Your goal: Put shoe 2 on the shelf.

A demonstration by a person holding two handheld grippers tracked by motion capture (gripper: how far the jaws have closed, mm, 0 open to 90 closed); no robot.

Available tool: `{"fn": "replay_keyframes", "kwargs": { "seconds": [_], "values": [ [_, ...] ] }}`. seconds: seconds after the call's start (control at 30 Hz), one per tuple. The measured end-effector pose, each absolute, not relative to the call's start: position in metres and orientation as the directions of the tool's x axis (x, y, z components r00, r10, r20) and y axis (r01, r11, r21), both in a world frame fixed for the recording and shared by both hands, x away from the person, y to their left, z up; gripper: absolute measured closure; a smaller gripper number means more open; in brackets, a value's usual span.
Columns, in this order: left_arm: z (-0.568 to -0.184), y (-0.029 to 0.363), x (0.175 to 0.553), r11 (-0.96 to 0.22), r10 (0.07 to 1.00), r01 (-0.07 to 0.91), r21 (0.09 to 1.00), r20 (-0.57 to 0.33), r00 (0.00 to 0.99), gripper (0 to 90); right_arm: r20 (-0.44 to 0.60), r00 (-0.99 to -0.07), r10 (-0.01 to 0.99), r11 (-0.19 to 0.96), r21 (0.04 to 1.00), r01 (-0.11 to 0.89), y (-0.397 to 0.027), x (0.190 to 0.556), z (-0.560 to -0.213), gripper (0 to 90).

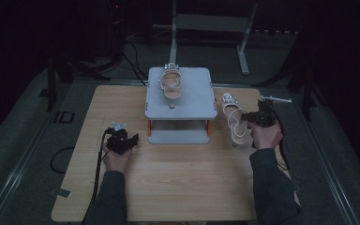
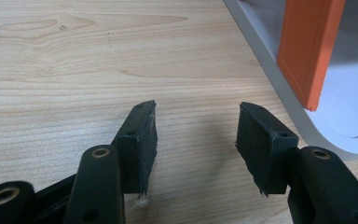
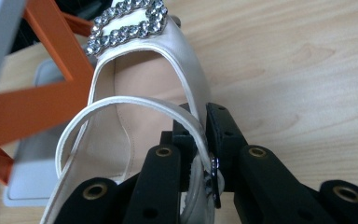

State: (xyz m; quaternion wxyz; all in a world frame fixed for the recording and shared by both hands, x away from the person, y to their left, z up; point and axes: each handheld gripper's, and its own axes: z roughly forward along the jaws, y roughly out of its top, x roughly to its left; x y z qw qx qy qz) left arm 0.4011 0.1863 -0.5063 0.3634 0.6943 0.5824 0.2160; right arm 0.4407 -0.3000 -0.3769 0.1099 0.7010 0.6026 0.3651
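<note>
Your right gripper (image 3: 200, 154) was clenched on the thin side edge and strap of the pale shoe (image 3: 140, 116), right by the small buckle, and that was a slender hold: in my judgement the shoe could have pivoted or slipped out if you had lifted fast, since its weight hung well forward of the pinch toward the jewelled toe. The strap itself might also have pulled loose between the jaws and left you holding only a loop. In the high view that shoe (image 1: 233, 118) lay on the table (image 1: 178, 187) at about 9 o'clock from your right gripper (image 1: 257, 117), touching it, and just beside the right side of the grey stand (image 1: 194, 101); swinging it across carelessly could have knocked the stand's orange leg (image 3: 42, 98). A second shoe (image 1: 172, 84) already sat on top of the stand, toward 12 o'clock. Your left gripper (image 2: 196, 144) was released, jaws spread over bare wood, holding nothing, with the stand's base at about 2 o'clock from it.
</note>
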Motion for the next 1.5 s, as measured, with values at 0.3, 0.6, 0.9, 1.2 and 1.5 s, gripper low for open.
{"fn": "replay_keyframes", "kwargs": {
  "seconds": [0.3, 0.6, 0.9, 1.2, 1.5],
  "values": [
    [-0.506, 0.185, 0.401, -0.062, 0.967, 0.65, 0.757, -0.117, 0.228, 47.8, 0.387, -0.002, 0.922, -0.249, 0.596, 0.763, -0.293, 0.453, -0.359, 83.1],
    [-0.506, 0.185, 0.401, -0.062, 0.967, 0.65, 0.757, -0.117, 0.228, 47.8, 0.399, 0.009, 0.917, -0.266, 0.595, 0.759, -0.293, 0.461, -0.353, 83.1],
    [-0.506, 0.185, 0.401, -0.065, 0.967, 0.65, 0.757, -0.114, 0.229, 47.8, 0.437, 0.014, 0.899, -0.296, 0.584, 0.755, -0.293, 0.467, -0.344, 83.1],
    [-0.506, 0.185, 0.401, -0.063, 0.967, 0.65, 0.757, -0.116, 0.229, 47.7, 0.431, 0.006, 0.902, -0.289, 0.595, 0.75, -0.287, 0.472, -0.328, 83.1],
    [-0.506, 0.185, 0.401, -0.06, 0.966, 0.649, 0.758, -0.119, 0.229, 47.7, 0.425, 0.001, 0.905, -0.284, 0.604, 0.745, -0.283, 0.476, -0.312, 83.1]
  ]
}}
